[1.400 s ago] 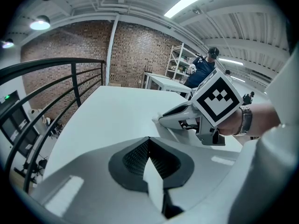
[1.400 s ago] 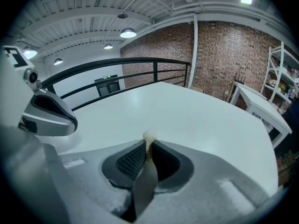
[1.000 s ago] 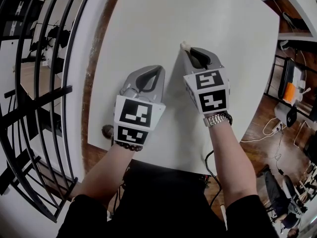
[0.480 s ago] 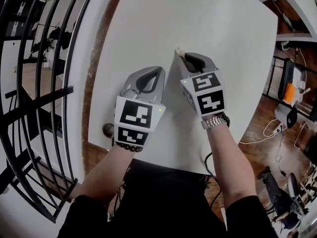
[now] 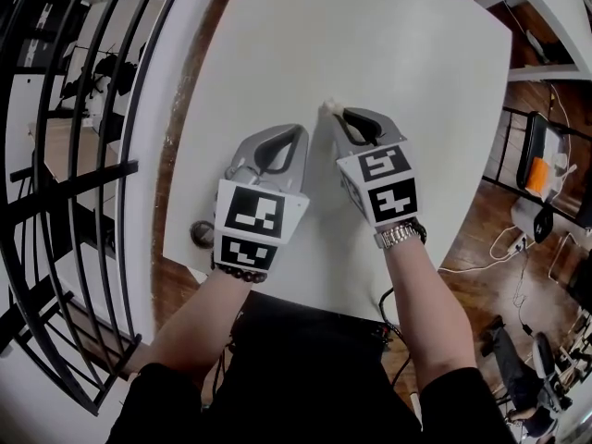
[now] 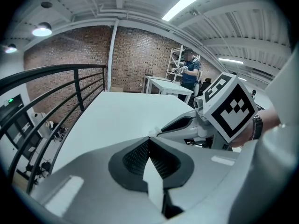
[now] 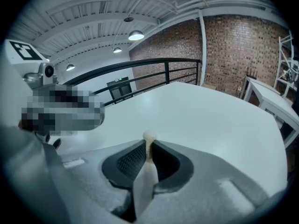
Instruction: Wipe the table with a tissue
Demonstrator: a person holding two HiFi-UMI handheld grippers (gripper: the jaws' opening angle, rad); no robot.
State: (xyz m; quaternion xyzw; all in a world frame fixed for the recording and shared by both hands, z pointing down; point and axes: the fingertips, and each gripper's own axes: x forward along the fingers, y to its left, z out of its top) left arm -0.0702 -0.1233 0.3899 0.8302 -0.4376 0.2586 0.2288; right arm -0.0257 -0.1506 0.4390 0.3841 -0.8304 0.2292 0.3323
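Note:
A white table (image 5: pixel 370 44) fills the head view. My right gripper (image 5: pixel 333 112) rests low over its middle, shut on a small wad of white tissue (image 5: pixel 326 106) that pokes out past the fingertips. In the right gripper view the tissue (image 7: pixel 149 137) sits pinched between the dark pads, with a strip of it running back between the jaws. My left gripper (image 5: pixel 296 130) lies just to the left, shut with nothing in it. In the left gripper view its jaws meet at the tips (image 6: pixel 148 140), with the tissue (image 6: pixel 153 132) just beyond.
A black metal railing (image 5: pixel 83 155) runs along the table's left side. A small dark round object (image 5: pixel 201 233) sits at the near left edge. Cables (image 5: pixel 504 239) and gear lie on the wooden floor to the right. A person (image 6: pixel 189 71) stands far off by white tables.
My right gripper has slid left and slightly farther across the table with the tissue. The left gripper has stayed where it was.

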